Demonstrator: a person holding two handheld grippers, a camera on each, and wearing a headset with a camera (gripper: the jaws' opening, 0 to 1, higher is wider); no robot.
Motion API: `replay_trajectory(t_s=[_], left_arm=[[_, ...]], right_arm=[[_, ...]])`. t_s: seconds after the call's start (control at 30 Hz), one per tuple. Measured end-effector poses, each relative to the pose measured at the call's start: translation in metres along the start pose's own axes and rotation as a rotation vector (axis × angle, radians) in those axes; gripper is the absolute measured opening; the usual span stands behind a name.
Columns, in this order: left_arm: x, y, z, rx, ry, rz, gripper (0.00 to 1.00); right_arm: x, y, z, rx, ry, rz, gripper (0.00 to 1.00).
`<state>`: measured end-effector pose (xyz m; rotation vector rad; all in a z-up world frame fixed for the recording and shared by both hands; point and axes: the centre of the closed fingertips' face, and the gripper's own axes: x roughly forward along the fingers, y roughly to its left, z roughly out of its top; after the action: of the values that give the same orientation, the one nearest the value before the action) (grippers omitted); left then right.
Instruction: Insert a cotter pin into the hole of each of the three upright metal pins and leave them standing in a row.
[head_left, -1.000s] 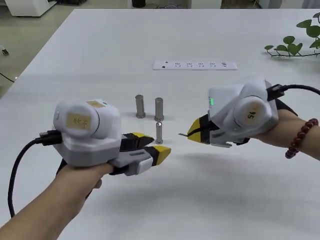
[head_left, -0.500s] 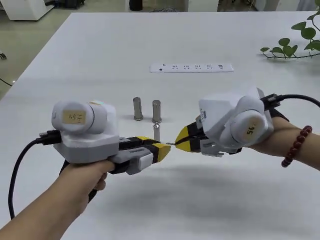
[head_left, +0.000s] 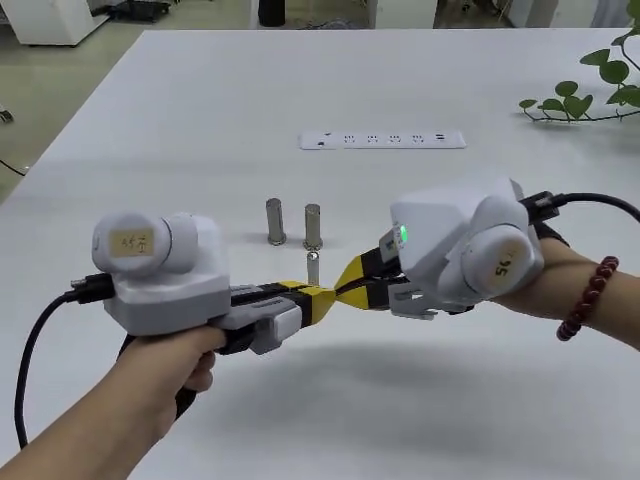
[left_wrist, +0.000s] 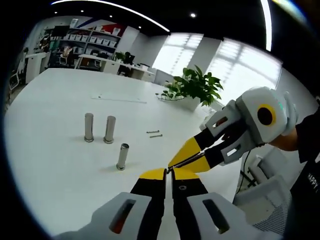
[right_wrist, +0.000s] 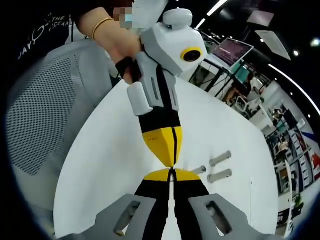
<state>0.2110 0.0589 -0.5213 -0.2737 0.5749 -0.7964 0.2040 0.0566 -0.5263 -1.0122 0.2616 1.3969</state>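
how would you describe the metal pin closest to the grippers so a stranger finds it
On the white table, this side of the power strip, stand three upright metal pins. The rear pair stands side by side; the front pin stands alone, nearer the person.

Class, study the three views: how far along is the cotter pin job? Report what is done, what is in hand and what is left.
Done: three metal pins stand upright on the table, none visibly pinned. In hand: the right gripper is shut on a cotter pin, whose end meets the shut tips of the left gripper. Left: all three insertions and the row; two more thin pins lie beyond.
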Motion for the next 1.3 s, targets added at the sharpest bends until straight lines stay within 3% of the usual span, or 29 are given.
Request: replay_trajectory(t_s=[0.37,0.47,0.87,1.3], left_arm=[[-0.001,-0.003,-0.002,-0.022,0.008,-0.022,0.00],[-0.001,-0.004,-0.003,-0.003,0.010,-0.026,0.00],[-0.003,-0.007,-0.003,0.227,0.007,-0.027,0.00],[-0.005,-0.008,-0.015,0.409,0.049,-0.044,0.00]], right_arm=[[0.000,0.004,0.002,0.001,-0.006,0.010,0.00],[0.000,0.005,0.002,0.005,-0.008,0.004,0.00],[0.001,0.003,-0.001,0.052,-0.009,-0.005,0.00],[0.000,0.010,-0.008,0.203,-0.040,0.046,0.01]])
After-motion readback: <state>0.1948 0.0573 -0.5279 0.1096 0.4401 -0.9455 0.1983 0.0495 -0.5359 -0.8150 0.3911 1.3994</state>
